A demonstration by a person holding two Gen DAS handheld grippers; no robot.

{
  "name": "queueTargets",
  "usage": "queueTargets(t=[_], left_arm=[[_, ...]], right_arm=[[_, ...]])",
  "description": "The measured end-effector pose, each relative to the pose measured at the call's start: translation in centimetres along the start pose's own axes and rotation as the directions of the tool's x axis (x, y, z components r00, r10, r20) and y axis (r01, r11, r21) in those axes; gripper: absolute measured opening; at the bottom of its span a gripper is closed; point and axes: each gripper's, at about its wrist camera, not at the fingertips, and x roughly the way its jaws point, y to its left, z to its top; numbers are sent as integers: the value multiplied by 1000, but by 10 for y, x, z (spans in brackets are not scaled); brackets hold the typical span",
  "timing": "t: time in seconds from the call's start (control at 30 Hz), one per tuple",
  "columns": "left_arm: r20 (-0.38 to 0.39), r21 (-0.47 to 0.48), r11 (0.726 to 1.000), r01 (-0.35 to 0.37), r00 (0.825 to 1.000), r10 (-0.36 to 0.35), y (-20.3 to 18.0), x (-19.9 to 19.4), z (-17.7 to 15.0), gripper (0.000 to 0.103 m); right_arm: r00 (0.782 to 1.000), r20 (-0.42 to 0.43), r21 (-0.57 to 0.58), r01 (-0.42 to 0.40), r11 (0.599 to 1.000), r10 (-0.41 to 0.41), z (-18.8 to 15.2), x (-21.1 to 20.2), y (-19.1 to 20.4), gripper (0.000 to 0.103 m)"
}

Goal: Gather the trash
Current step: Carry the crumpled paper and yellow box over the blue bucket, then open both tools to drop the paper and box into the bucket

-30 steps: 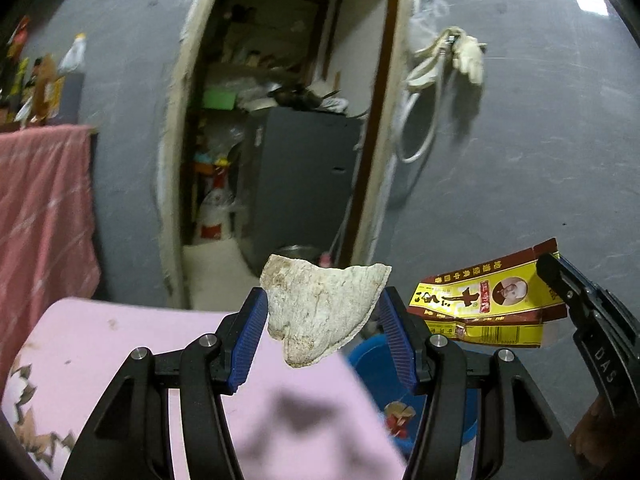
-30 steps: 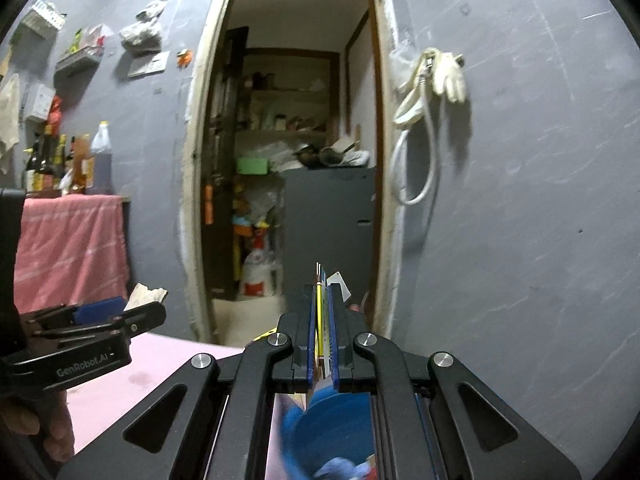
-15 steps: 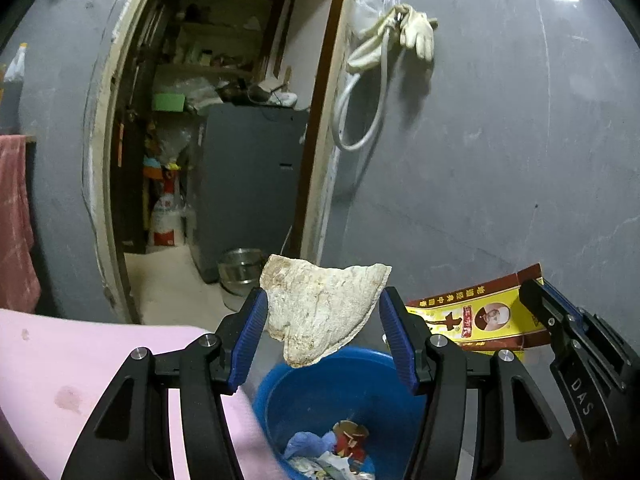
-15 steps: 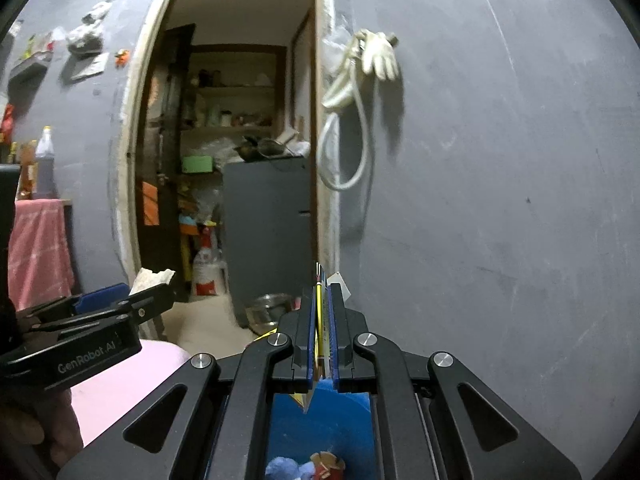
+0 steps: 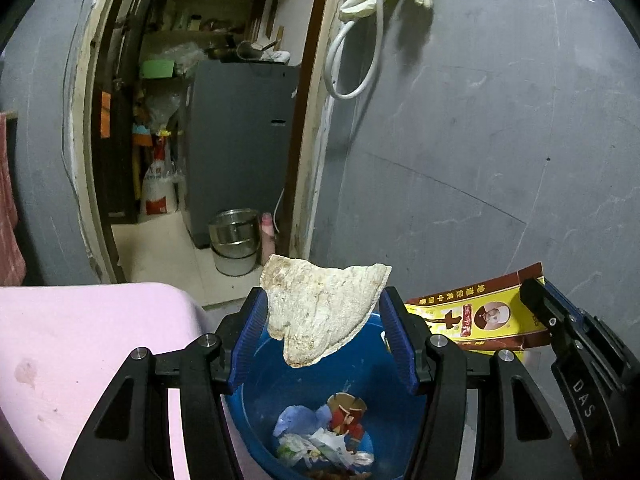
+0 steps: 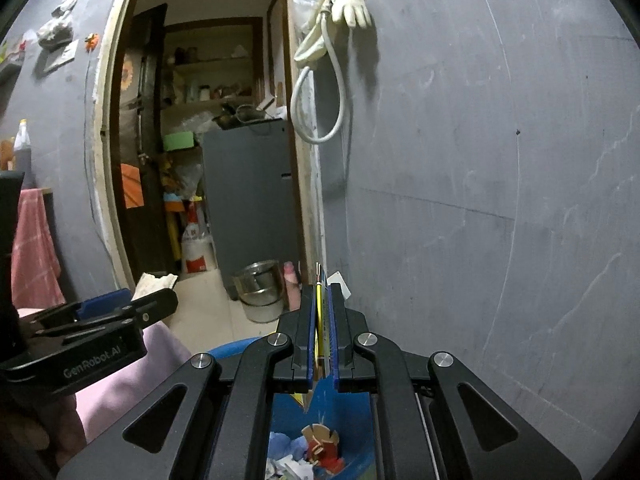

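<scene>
Left tongs (image 5: 322, 330) squeeze a pale, crumbly flat scrap (image 5: 320, 308) above the round blue plastic bin (image 5: 280, 392). Right tongs (image 6: 319, 334) pinch a flat yellow-and-red paper packet (image 5: 476, 316) over that bin, beside the pink table (image 5: 80, 344).

Grey scratched wall (image 5: 500, 140), open doorway (image 5: 200, 120) with pale frame, grey cabinet (image 5: 240, 140) inside, metal pot (image 5: 234, 240) on light floor, white hose (image 6: 320, 92) and glove (image 6: 352, 0) hanging beside the frame

my left gripper's ribbed blue pads (image 5: 251, 336) on a rough, matt off-white crust-like scrap (image 5: 320, 312) | glossy yellow-red printed paper wrapper (image 5: 476, 316) | smooth blue plastic bucket (image 5: 384, 396) | shiny steel pail (image 5: 234, 240)
</scene>
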Motion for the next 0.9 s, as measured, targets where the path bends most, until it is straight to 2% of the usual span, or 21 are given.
queueTargets(t=[0.4,0.67,0.77,0.9], left_arm=[[-115,-32,999,-23,993,19,6,18,-6,53],[-130,-39,999,-37,991,31,7,16,-9,53],[-126,-35,999,-37,991,32,6,13,-6,56],[-103,-45,998,-36,994,31,9,4,-2,59]], right_arm=[[997,-68,46,-35,998,38,-4,17,-4,9],[996,-67,63,-45,997,50,-3,14,-7,10],[997,-56,72,-43,996,47,0,11,-6,25],[998,-36,76,-43,996,46,5,3,-6,26]])
